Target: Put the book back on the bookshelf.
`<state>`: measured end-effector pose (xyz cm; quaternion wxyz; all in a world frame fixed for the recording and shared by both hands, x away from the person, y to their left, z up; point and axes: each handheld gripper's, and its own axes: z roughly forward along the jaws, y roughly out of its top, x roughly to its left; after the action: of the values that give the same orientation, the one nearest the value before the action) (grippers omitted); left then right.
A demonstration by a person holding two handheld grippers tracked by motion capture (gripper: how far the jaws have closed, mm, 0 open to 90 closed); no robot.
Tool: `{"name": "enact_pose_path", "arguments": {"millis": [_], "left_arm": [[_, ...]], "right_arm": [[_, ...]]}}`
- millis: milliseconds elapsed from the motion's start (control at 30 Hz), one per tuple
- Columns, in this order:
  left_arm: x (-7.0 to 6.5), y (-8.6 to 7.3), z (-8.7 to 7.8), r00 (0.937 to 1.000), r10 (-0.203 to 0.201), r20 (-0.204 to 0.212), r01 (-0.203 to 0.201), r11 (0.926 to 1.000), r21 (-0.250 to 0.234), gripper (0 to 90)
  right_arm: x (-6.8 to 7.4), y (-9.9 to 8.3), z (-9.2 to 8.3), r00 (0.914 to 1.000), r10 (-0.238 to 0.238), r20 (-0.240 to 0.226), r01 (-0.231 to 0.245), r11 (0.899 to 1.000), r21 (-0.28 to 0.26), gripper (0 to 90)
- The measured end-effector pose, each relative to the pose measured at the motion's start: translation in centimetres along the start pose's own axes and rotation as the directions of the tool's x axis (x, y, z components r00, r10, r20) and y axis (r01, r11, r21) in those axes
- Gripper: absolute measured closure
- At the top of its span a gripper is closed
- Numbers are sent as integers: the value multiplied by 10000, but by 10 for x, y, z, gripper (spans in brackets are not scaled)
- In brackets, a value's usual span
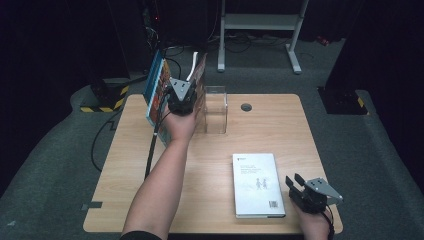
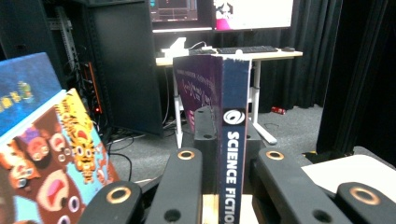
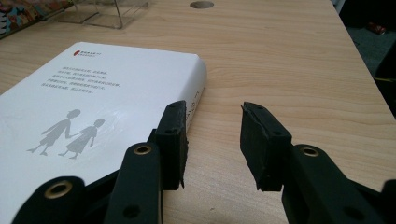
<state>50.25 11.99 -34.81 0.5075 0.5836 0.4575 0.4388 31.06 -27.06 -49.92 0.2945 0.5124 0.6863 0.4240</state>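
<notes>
A: Far left of desk (image 1: 125,165): picture books (image 1: 156,90) leaning upright at back edge. Just right of them, left tongs (image 1: 181,104) pinching a dark paperback (image 2: 232,140) by the spine, book upright, "SCIENCE FICTION" legible in left gripper view. Held between picture books and clear stand (image 1: 216,109).

B: Grip solid?

A: Looks it. Pads on both covers low near the spine, book clamped between. Thin, likely light, but covers flex; gripping at the spine is the stiff spot. Higher up or at the fore edge would probably fan the pages and twist.

B: Stand?

A: Clear acrylic, just right of the left hand. Hard, likely brittle, slides easily on wood. Best not to knock it with the paperback.

B: Further right?

A: White book (image 1: 257,184) flat on desk, front right, cover up. Thicker, probably heavier than the paperback. Glossy cover, so likely slippery. Flat on wood leaves no gap underneath; would need tipping at the spine edge, then a pinch across the thickness.

B: Right tongs?

A: Right tongs (image 3: 212,140) spread partway, nothing between. Hovering low just beside the white book's right edge, left pad (image 3: 172,140) near its spine corner, not clearly touching.
</notes>
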Motion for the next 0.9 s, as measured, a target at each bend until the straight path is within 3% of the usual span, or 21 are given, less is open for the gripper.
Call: {"name": "enact_pose_path", "arguments": {"millis": [433,900], "left_arm": [[-4,-12,9,9997,-230,-79,229,9995,-211,838],[-4,-27,0,9975,-705,-17,705,9972,-243,831]], "right_arm": [[3,1,-4,9999,-1,-145,0,9999,-111,612],[5,-1,-2,9999,-60,-114,60,10000,17,612]]}}
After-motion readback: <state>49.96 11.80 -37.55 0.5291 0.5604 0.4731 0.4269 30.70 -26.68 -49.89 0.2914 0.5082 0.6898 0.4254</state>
